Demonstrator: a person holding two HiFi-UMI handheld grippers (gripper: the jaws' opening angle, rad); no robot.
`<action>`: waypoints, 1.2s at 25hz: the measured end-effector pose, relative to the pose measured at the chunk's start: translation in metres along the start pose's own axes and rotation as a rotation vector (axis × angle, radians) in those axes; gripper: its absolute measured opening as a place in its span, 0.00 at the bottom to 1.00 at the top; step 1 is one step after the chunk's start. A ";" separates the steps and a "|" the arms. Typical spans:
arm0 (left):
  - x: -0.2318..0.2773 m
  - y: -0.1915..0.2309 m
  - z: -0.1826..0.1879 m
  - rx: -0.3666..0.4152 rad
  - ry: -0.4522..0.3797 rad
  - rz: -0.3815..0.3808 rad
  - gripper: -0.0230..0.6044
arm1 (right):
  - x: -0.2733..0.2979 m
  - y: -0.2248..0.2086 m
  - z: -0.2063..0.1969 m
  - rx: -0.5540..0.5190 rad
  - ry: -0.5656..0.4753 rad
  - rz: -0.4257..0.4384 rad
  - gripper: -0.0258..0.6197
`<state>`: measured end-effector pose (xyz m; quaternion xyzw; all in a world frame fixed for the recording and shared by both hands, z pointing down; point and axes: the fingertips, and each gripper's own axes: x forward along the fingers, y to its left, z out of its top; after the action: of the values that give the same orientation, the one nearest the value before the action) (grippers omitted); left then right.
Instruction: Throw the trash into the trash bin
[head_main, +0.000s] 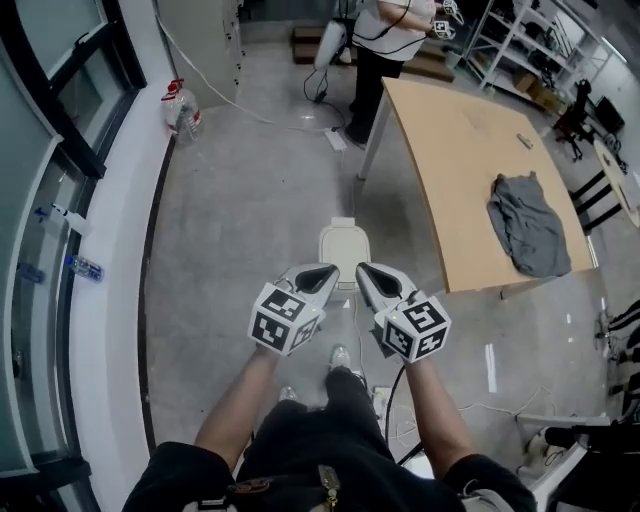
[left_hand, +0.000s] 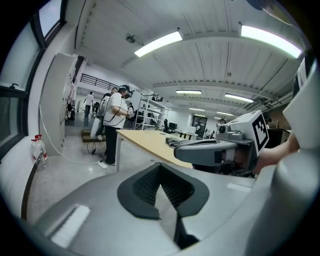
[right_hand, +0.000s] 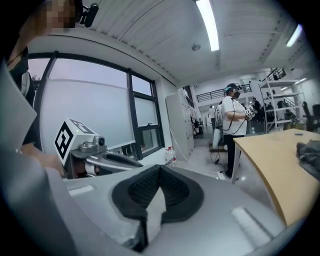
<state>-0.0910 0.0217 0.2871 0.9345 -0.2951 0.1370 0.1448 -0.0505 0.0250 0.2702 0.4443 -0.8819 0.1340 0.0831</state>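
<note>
A white lidded trash bin (head_main: 343, 240) stands on the grey floor, its near edge hidden behind my grippers. Both are held side by side high above the floor, pointing forward. The left gripper (head_main: 333, 269) has its dark pads meeting at the tips (left_hand: 160, 166), with nothing between them. The right gripper (head_main: 361, 269) is shut the same way (right_hand: 160, 167) and holds nothing. Each gripper shows beside the other: the right one (left_hand: 212, 149) in the left gripper view, the left one (right_hand: 107, 160) in the right gripper view. I see no trash in any view.
A wooden table (head_main: 470, 160) stands at the right with a grey cloth (head_main: 528, 225) on it. A person (head_main: 385, 45) stands at its far end holding grippers. A large water bottle (head_main: 182, 108) sits by the left window wall. Cables lie on the floor near my feet.
</note>
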 end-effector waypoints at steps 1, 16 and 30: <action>-0.011 -0.006 0.006 0.008 -0.012 -0.004 0.04 | -0.006 0.010 0.011 -0.009 -0.023 -0.002 0.04; -0.107 -0.057 0.075 0.111 -0.164 -0.026 0.04 | -0.078 0.088 0.105 -0.096 -0.264 -0.109 0.04; -0.127 -0.075 0.080 0.150 -0.180 -0.043 0.04 | -0.094 0.108 0.119 -0.108 -0.307 -0.119 0.04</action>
<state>-0.1335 0.1176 0.1555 0.9573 -0.2757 0.0711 0.0505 -0.0856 0.1213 0.1144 0.5057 -0.8624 0.0117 -0.0211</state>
